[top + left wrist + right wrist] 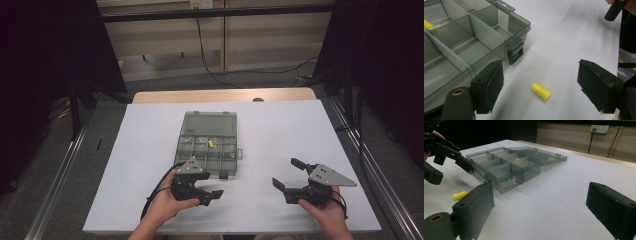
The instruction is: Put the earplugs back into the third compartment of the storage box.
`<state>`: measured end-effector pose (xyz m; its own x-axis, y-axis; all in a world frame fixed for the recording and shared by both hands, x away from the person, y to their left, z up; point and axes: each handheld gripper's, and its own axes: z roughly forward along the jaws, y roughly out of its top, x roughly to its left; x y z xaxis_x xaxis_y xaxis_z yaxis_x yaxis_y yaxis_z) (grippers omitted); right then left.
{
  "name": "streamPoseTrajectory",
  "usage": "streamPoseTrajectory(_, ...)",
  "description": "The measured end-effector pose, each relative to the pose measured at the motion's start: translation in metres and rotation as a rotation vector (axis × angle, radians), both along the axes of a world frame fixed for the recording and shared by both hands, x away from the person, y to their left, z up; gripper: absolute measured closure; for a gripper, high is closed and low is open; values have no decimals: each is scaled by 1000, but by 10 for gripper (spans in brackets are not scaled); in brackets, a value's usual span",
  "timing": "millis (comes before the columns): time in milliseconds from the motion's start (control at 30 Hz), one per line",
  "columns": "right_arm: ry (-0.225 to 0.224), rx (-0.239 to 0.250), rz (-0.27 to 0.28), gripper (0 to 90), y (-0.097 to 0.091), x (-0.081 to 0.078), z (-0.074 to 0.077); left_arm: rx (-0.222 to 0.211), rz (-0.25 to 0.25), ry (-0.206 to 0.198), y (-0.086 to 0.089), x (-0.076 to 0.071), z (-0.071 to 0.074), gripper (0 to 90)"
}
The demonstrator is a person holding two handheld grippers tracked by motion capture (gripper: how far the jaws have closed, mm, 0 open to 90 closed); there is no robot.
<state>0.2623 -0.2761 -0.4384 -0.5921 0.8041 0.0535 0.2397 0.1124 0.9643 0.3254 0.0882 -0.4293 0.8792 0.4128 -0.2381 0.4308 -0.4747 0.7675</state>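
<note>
1. Closest in, the left gripper (212, 194) sat low at the near edge of the tabletop (280, 135), jaws spread with nothing between the pads. The right gripper (289, 175) was off to the side, jaws also wide apart and holding nothing.
2. Just past the left jaws lay the yellow cap (541, 91), a little cylinder on its side on the bare white surface, just outside the box's front wall near the latch (515, 53). The left gripper view showed it lying between the two jaws but not touched yet.
3. My read: the step was picking that cap up. To do it well I'd drop straight down, keep the pads square across the round sides so it can't roll or squirt out, and close slowly.
4. Further back, the compartment box (186, 155) stood open with its lid (210, 124) laid flat behind, and another yellow piece (211, 144) already sat in a middle compartment, so that's probably the destination.
</note>
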Motion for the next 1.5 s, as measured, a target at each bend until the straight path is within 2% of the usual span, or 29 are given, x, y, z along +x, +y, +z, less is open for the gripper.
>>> streamPoseTrajectory(333,1,2,0,74,0,0,0,40,-21,1,-4,-1,-8,284)
streamPoseTrajectory(667,1,-1,3,74,0,0,0,85,-40,15,-7,-1,-19,447)
streamPoseTrajectory(833,1,-1,4,74,0,0,0,105,-60,1,-9,-3,-21,495)
streamPoseTrajectory(1033,2,-2,4,74,0,0,0,107,-77,-16,-11,-5,-22,548)
streamPoseTrajectory(1167,2,-2,4,74,0,0,0,106,-96,-10,-12,-7,-22,614)
streamPoseTrajectory(1367,2,-3,4,74,0,0,0,136,-95,-49,-13,-10,-22,688)
streamPoseTrajectory(1500,0,-3,5,74,1,0,0,143,-90,-53,-13,-10,-21,734)
